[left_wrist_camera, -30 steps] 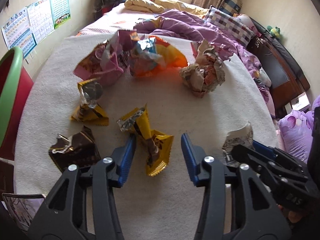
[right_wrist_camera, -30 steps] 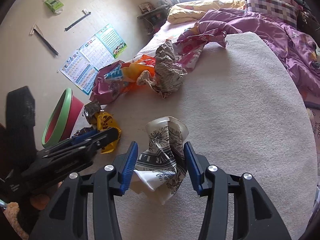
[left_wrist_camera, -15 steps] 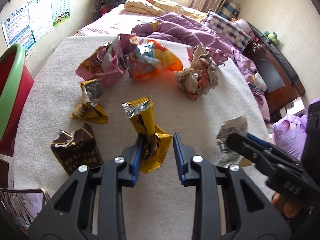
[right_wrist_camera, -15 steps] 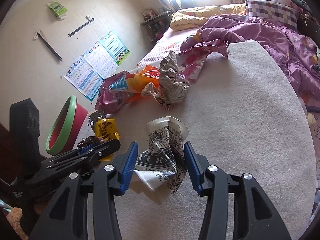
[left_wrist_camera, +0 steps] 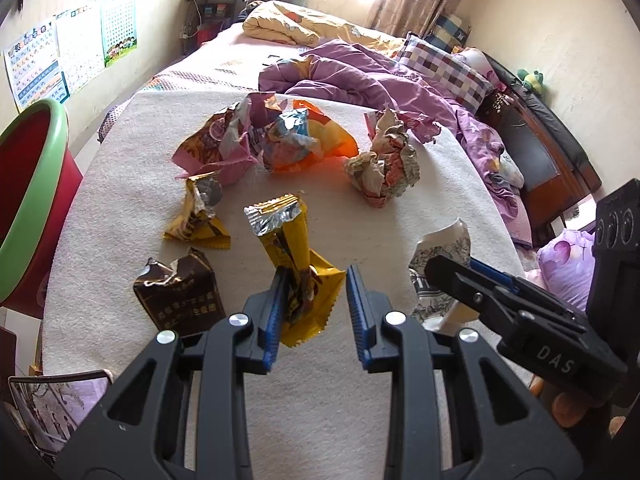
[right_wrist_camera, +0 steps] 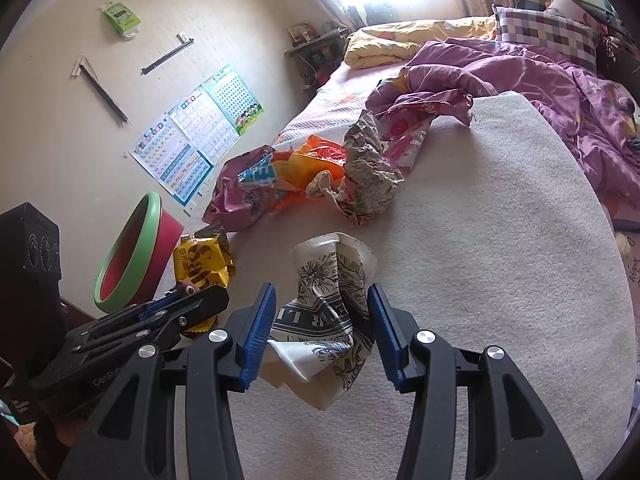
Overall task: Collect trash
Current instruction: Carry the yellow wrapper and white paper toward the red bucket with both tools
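Left hand-held gripper clamped on a yellow foil snack wrapper, lifted upright over the beige carpeted bed mat. Right hand-held gripper pinches a crumpled black-and-white printed paper cup. Green-rimmed red bin at left.

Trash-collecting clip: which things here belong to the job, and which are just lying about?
Job: yellow wrapper, crumpled paper cup, brown wrapper, paper ball, orange bag, red bin.
Lying about: purple duvet, checked pillow, wall posters.
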`<state>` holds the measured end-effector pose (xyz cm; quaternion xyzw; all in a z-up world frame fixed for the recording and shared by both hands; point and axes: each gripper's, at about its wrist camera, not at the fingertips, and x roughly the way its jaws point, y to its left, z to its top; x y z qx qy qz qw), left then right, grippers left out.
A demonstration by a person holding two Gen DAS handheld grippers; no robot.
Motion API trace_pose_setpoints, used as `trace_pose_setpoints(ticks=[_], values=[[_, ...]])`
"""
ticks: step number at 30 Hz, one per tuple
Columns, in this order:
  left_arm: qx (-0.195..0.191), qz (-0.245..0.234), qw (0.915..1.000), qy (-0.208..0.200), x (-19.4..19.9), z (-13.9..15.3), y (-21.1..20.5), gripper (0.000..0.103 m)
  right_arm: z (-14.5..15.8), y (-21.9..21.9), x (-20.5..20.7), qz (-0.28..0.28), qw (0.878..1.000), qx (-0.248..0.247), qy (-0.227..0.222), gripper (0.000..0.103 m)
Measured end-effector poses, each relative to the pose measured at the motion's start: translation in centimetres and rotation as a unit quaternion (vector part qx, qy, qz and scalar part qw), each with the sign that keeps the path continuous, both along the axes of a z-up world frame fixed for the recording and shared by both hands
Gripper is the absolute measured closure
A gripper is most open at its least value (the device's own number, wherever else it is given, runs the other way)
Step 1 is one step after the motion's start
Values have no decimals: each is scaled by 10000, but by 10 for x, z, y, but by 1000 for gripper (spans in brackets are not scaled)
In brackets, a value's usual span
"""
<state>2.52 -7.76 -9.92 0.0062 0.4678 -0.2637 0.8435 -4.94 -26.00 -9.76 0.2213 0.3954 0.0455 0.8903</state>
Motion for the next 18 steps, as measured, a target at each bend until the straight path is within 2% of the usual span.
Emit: trace_pose_setpoints(ticks=[18], values=[[-171,-15,9998,-104,6,12,42,75,12,41,10,34,9998,-174,-55,56]])
